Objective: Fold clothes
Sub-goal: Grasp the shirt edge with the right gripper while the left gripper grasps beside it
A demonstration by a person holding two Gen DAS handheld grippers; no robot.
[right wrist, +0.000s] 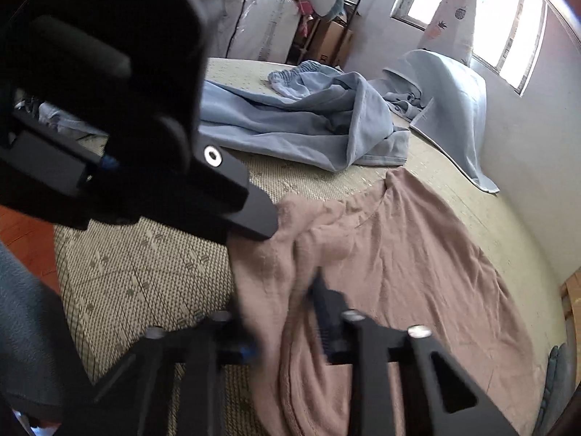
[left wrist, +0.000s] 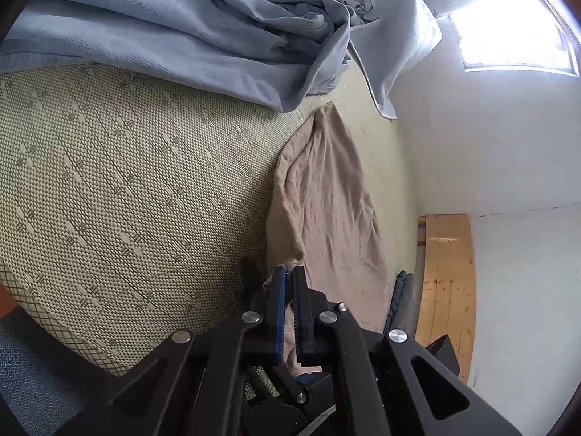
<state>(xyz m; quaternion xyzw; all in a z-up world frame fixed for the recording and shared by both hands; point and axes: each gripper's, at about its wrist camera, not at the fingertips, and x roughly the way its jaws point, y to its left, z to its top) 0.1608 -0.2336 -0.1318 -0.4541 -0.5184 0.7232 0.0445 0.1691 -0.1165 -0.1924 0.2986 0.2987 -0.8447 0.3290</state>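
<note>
A beige-pink garment (left wrist: 326,196) lies spread on the woven bed mat (left wrist: 127,181); it also shows in the right wrist view (right wrist: 406,261). My left gripper (left wrist: 289,272) is shut on a bunched edge of the garment, with cloth hanging between its blue-padded fingers. The left gripper's black body (right wrist: 152,138) fills the upper left of the right wrist view, its tip touching the garment. My right gripper (right wrist: 287,298) is blurred; a thick fold of the garment sits between its fingers, which look closed on it.
A crumpled light-blue blanket (right wrist: 308,120) lies across the far part of the bed, also in the left wrist view (left wrist: 203,25). A white wall (left wrist: 472,167) and wooden bed frame (left wrist: 446,290) border the right. A bright window (right wrist: 508,25) is beyond. Boxes and bedding (right wrist: 276,18) are stacked at the back.
</note>
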